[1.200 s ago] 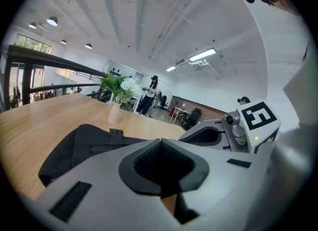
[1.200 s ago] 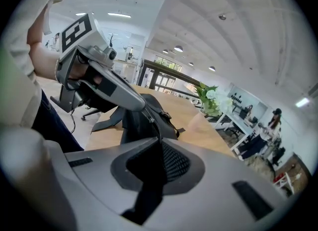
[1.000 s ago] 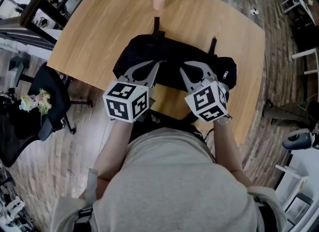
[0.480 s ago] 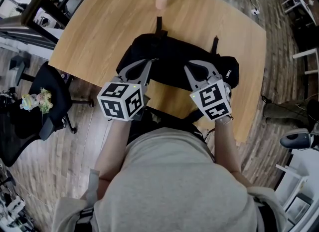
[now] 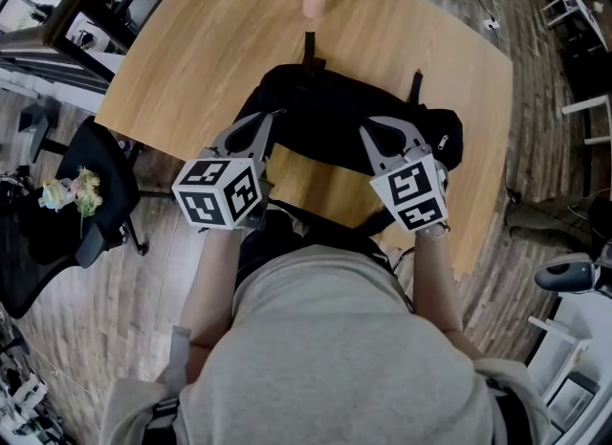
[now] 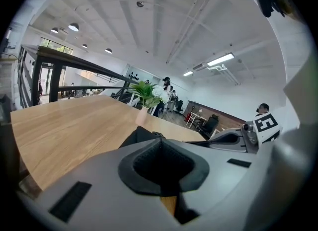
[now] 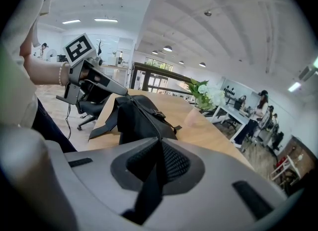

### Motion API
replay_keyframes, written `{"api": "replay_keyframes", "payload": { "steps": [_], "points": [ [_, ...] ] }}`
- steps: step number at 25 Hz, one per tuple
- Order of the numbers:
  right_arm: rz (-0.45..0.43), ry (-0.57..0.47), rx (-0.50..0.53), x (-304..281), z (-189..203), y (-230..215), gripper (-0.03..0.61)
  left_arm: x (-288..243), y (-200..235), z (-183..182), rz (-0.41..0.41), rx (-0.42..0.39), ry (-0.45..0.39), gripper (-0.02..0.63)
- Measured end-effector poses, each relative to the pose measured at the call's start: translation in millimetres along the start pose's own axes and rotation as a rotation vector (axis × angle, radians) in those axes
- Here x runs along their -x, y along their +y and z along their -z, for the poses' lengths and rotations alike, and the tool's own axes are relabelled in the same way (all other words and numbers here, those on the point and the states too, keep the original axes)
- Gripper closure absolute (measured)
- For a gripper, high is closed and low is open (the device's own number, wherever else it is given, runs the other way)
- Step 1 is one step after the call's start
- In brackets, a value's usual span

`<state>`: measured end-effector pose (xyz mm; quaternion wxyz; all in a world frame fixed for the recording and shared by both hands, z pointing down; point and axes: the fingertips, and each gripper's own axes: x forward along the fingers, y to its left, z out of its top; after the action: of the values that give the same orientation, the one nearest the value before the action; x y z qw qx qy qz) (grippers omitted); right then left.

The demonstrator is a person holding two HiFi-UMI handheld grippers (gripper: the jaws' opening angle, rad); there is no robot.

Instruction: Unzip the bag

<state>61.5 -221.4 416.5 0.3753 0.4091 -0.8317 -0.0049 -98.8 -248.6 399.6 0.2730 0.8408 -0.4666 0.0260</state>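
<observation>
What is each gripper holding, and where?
The right gripper pinches a strap of the black bag. The left gripper is shut at its zipper; pull not visible.

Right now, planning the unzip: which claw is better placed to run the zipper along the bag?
Left, probably. The left claw is shut at the zipper line atop the bag; the right claw is clamped on a black strap, bracing it.
</observation>
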Motion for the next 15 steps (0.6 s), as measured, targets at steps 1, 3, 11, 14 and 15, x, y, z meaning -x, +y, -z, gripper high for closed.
{"api": "replay_keyframes", "payload": {
  "steps": [1, 3, 11, 14, 15],
  "points": [
    [0.001, 0.000, -0.001, 0, 0, 0, 0.546, 0, 0, 0, -0.001, -0.002, 0.000, 0.593],
    [0.002, 0.000, -0.003, 0, 0, 0, 0.546, 0, 1, 0, -0.001, -0.002, 0.000, 0.592],
    [0.003, 0.005, -0.009, -1, 2, -1, 0.546, 2, 15, 1, -0.038, 0.002, 0.002, 0.592],
    [0.002, 0.004, -0.007, -2, 2, -2, 0.546, 1, 18, 1, -0.045, -0.007, 0.007, 0.592],
    [0.003, 0.003, -0.006, -3, 2, -2, 0.546, 1, 19, 1, -0.045, -0.008, 0.005, 0.592]
  ]
}}
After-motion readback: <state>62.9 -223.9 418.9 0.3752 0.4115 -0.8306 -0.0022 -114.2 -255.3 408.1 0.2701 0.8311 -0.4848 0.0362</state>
